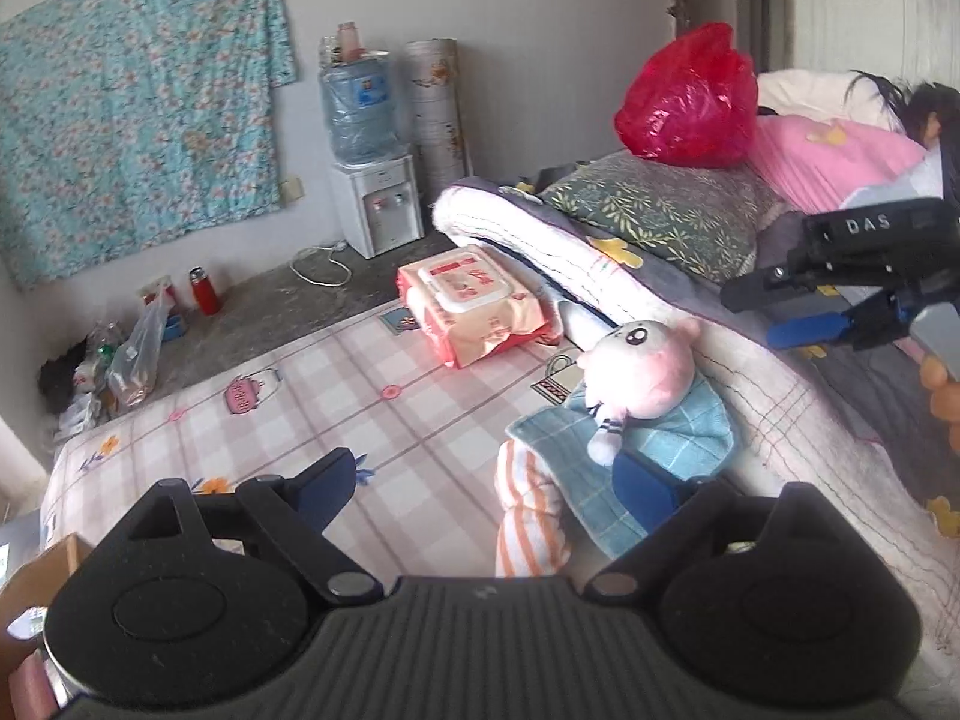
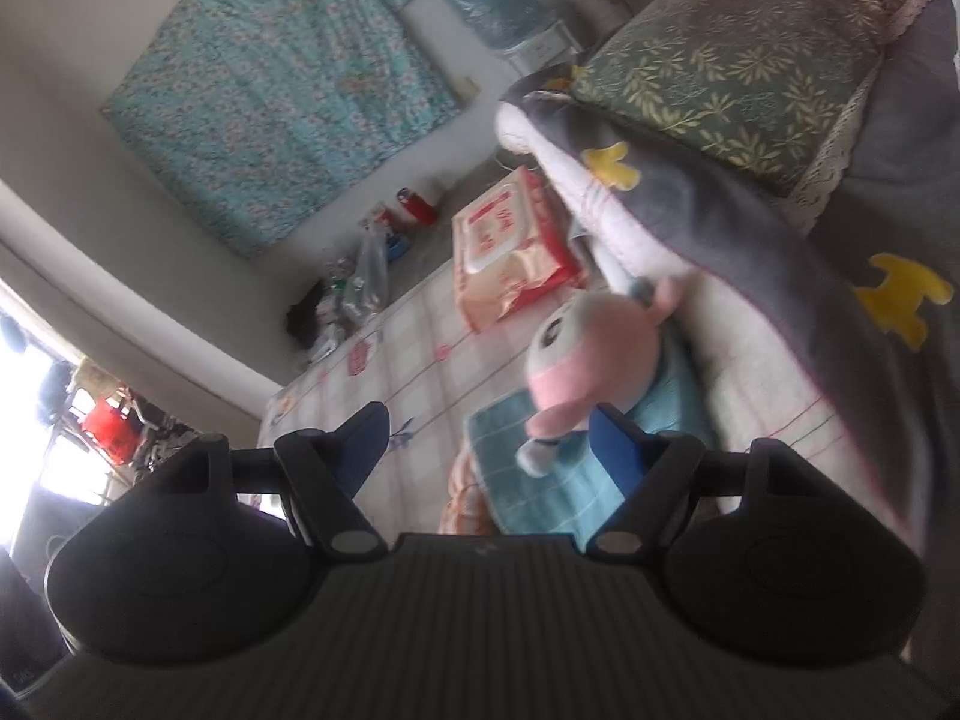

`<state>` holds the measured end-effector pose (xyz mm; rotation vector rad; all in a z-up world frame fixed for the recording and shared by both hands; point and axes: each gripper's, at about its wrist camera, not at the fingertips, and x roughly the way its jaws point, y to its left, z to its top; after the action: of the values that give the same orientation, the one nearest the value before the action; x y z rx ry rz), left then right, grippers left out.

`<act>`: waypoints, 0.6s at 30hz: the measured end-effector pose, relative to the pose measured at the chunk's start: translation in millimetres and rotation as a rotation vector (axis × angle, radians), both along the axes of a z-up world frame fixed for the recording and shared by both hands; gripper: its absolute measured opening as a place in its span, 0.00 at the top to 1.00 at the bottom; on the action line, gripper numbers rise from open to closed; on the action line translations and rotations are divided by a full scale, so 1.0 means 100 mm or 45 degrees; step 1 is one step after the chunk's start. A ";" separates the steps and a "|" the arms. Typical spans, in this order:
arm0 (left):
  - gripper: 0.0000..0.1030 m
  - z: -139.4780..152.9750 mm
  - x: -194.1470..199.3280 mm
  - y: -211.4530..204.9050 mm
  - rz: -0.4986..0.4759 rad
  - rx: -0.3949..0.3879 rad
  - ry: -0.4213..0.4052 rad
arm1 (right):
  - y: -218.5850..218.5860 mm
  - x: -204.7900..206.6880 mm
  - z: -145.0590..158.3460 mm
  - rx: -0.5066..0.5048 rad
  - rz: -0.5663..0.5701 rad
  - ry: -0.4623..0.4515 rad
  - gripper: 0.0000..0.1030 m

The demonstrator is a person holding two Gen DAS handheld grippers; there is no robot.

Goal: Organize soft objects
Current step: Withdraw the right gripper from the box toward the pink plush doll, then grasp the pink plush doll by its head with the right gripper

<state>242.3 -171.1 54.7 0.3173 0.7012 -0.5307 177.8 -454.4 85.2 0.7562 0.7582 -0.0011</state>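
One checked bedsheet (image 1: 336, 408) under floral wall cloth (image 1: 138, 114), water dispenser (image 1: 375, 180).

My left wrist camera looks forward along my left claw (image 1: 489, 483), sitting level and low over the bed (image 1: 336, 396), facing the far wall with the floral cloth (image 1: 138, 114) and the water dispenser (image 1: 375, 192). The plush toy (image 1: 639, 372) on the blue towel (image 1: 606, 468) lies close ahead, and my right claw (image 1: 804, 312) shows at this view's right edge. My right wrist camera looks along the right claw (image 2: 489, 447) from higher up, rolled so the room tilts, toward the same corner. Both views share the plush toy (image 2: 585, 348), blue towel (image 2: 540, 480), wipes pack (image 1: 474, 303) (image 2: 510, 252), leaf-print pillow (image 1: 660, 210) (image 2: 738, 72), floral cloth (image 2: 282, 90) and bed (image 2: 420, 354).
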 end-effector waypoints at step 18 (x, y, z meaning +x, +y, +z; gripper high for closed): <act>0.25 -0.76 0.52 -1.29 -0.322 0.046 0.088 | -0.69 0.92 -0.92 0.048 -0.163 0.229 0.73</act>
<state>294.2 -300.3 -21.1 0.4259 0.7424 -0.7725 269.5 -523.7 -6.4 0.8471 0.8816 -0.1725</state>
